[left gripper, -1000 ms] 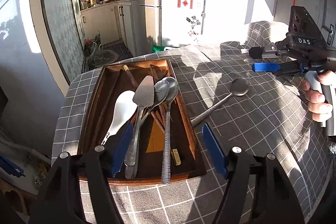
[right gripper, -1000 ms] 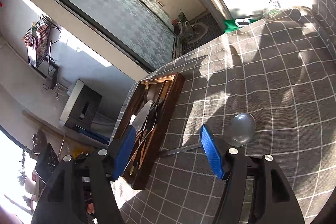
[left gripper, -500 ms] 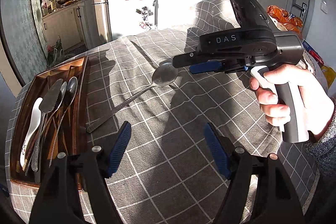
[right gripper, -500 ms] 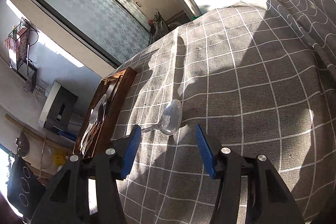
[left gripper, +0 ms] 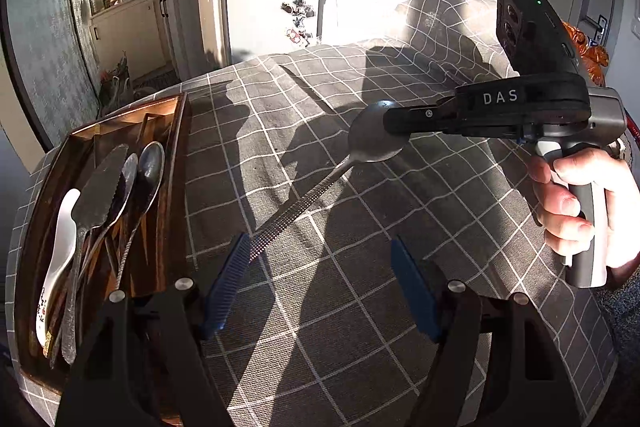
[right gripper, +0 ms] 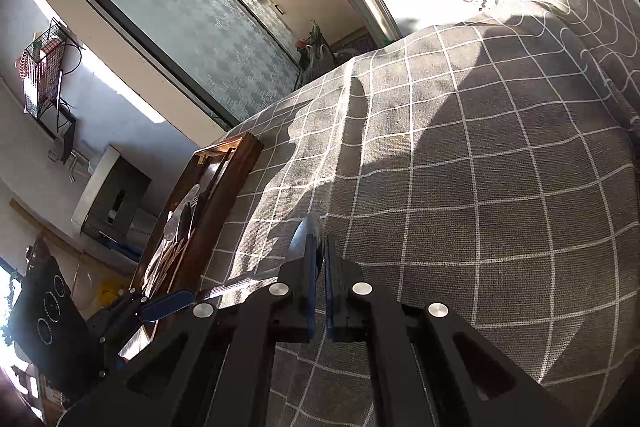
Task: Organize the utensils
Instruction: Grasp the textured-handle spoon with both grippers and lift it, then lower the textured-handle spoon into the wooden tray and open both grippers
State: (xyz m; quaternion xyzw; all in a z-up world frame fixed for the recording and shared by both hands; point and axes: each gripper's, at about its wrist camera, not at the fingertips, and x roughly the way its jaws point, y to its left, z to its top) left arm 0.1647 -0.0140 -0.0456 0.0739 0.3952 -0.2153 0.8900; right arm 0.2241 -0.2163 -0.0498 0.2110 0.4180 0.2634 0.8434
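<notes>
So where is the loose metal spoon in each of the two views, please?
Left wrist view: the spoon lies across the middle, bowl at upper right under the right gripper, handle running down-left to the left gripper's blue pad.
Right wrist view: the spoon is low and centre-left; its bowl is pinched on edge between the right gripper's pads.
Shared landmark: the wooden tray, left of the spoon in both.

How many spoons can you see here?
4, perhaps more hidden. One metal spoon is pinched at its bowl by the right gripper over the tablecloth. Two metal spoons and a white spoon lie in the wooden tray.
</notes>
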